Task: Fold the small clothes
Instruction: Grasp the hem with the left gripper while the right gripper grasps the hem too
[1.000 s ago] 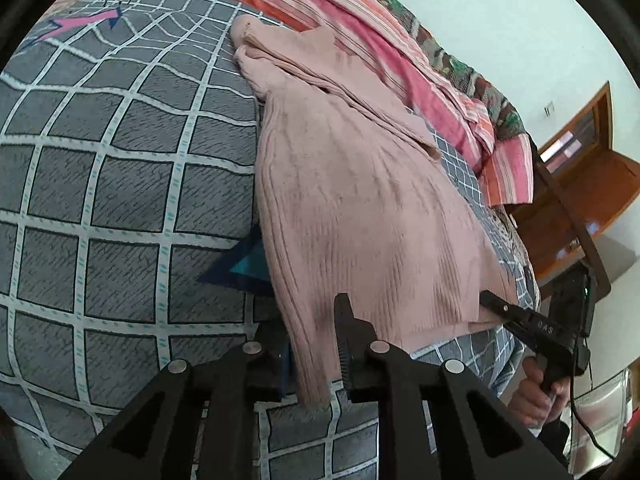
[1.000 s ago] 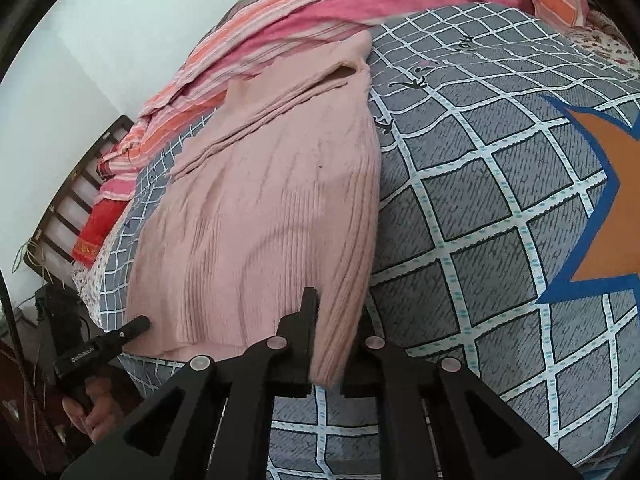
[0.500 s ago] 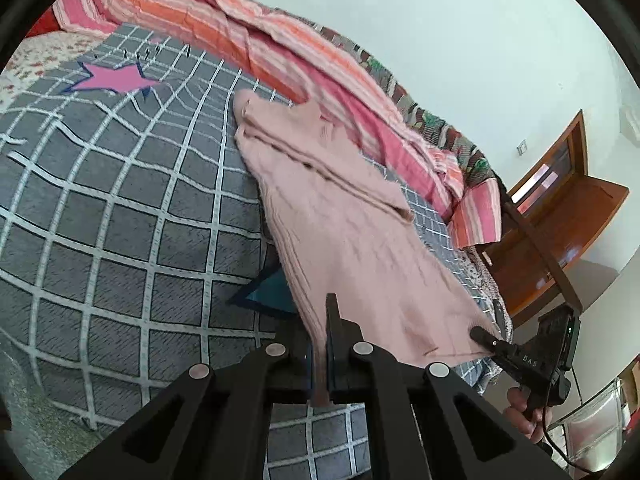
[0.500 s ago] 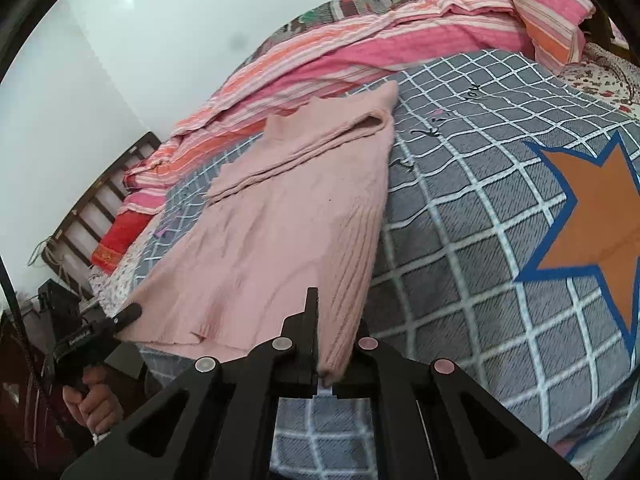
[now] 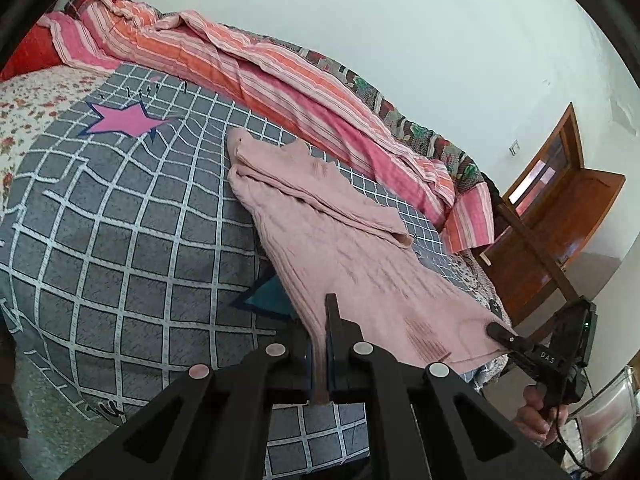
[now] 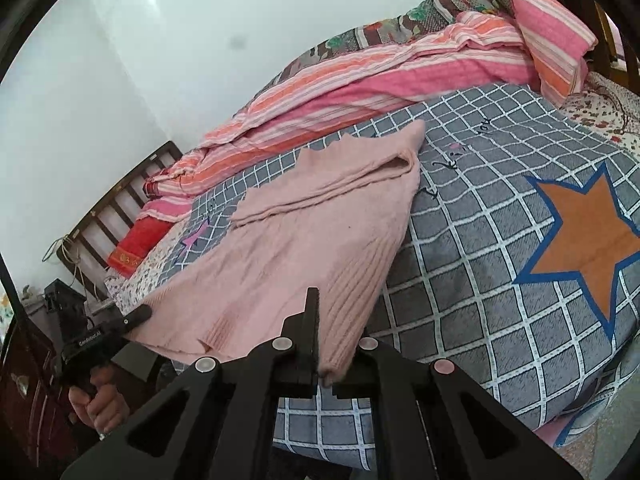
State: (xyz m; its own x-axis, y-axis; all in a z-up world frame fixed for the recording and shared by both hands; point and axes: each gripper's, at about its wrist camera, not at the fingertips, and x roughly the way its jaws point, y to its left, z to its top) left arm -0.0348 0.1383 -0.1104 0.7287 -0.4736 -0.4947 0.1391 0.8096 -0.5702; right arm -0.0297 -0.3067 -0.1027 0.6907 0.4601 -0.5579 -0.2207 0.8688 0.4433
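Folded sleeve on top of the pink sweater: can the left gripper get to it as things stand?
Probably not yet. The left gripper is shut on the pink sweater hem, so it would have to release first. The folded sleeve itself lies uncovered, farther up the bed.

A bedroom in a private home: a bed [image 5: 120,240] covered by a grey checked quilt [image 5: 132,216] printed with a pink star [image 5: 122,120] at 10 o'clock in the left wrist view and an orange star [image 6: 584,232] at 3 o'clock in the right. A rumpled pink-and-orange striped blanket [image 5: 280,68] lies along the plain white wall [image 5: 400,20]. A slatted wooden headboard [image 6: 120,204] stands at 9 o'clock in the right wrist view; a brown wooden door [image 5: 560,216] stands at 3 o'clock in the left.
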